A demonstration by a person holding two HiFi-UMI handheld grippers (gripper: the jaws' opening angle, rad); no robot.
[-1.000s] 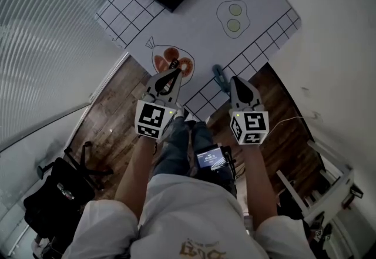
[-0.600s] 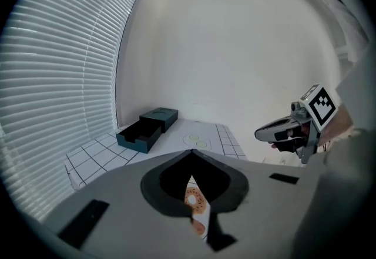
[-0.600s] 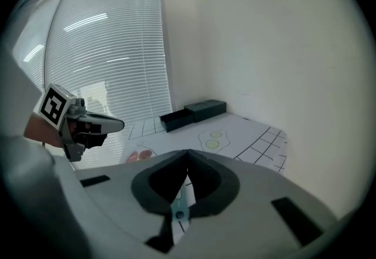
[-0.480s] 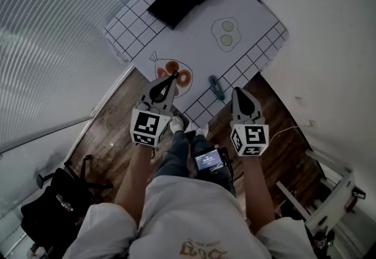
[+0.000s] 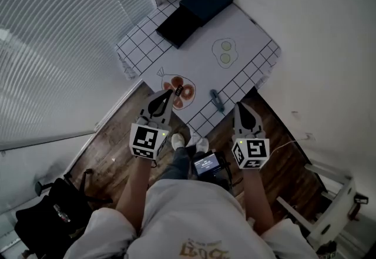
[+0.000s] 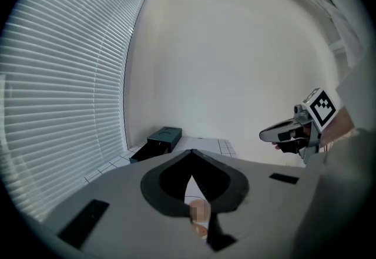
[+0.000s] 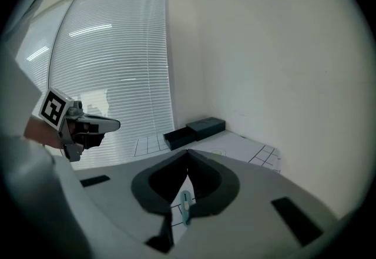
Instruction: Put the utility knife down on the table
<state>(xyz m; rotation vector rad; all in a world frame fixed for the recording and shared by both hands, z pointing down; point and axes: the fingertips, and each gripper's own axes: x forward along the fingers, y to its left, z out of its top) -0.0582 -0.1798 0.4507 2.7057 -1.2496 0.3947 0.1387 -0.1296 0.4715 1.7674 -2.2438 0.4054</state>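
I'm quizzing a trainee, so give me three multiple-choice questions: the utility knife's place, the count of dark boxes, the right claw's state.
1. The utility knife lies: A on the table; B on the floor; C on a shelf.
2. Dark boxes at the table's far end: A one; B two; C four.
3. The right claw is: A shut, empty; B wide open; C shut on the knife.
Answers: 1 A, it rests near the front edge; 2 B, two side by side; 3 A, jaws meet, nothing between.
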